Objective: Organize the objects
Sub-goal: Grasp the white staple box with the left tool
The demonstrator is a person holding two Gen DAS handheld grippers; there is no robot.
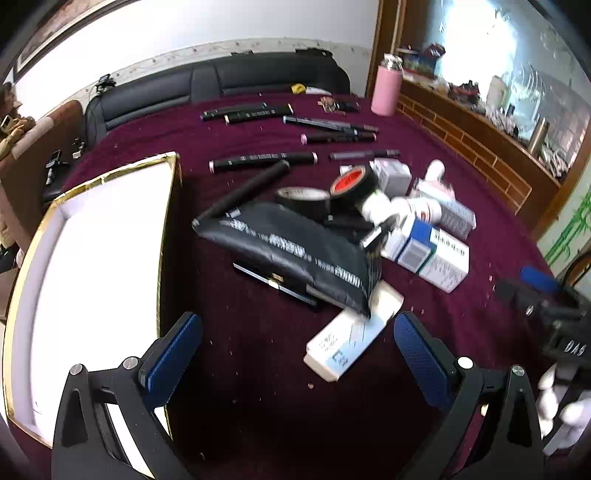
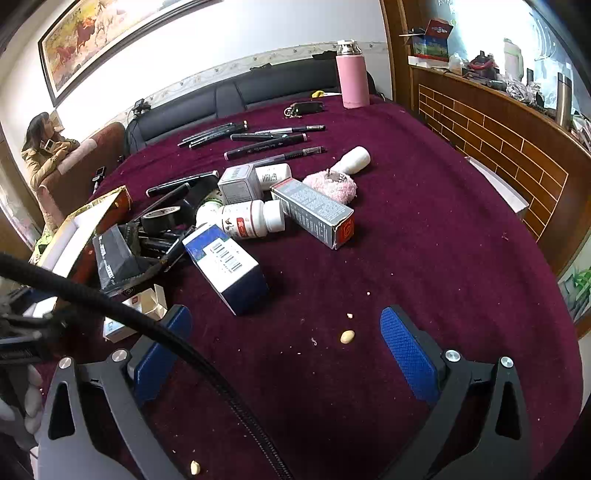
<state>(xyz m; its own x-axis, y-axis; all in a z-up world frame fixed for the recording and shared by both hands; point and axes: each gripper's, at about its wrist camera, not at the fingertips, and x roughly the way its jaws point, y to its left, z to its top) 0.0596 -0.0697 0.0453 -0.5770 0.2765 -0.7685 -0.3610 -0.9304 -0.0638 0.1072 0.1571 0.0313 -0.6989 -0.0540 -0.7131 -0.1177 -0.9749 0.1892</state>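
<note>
Left gripper [image 1: 295, 354]: wide open, empty, above cloth between box [image 1: 162, 184] and pile. Right gripper [image 2: 284, 347]: wide open, empty, short of pile. Pouch [image 1: 295, 243], cartons, tape [image 1: 351, 184], bottle [image 2: 251, 218] heaped beside box. Step, judged: picking first item; next, close on nearest carton [image 1: 351, 336].

White wall [image 2: 258, 26], framed horse painting [image 2: 92, 33], black leather sofa [image 1: 221, 79], wooden brick-pattern counter [image 2: 498, 140], bright window [image 1: 472, 48]
</note>
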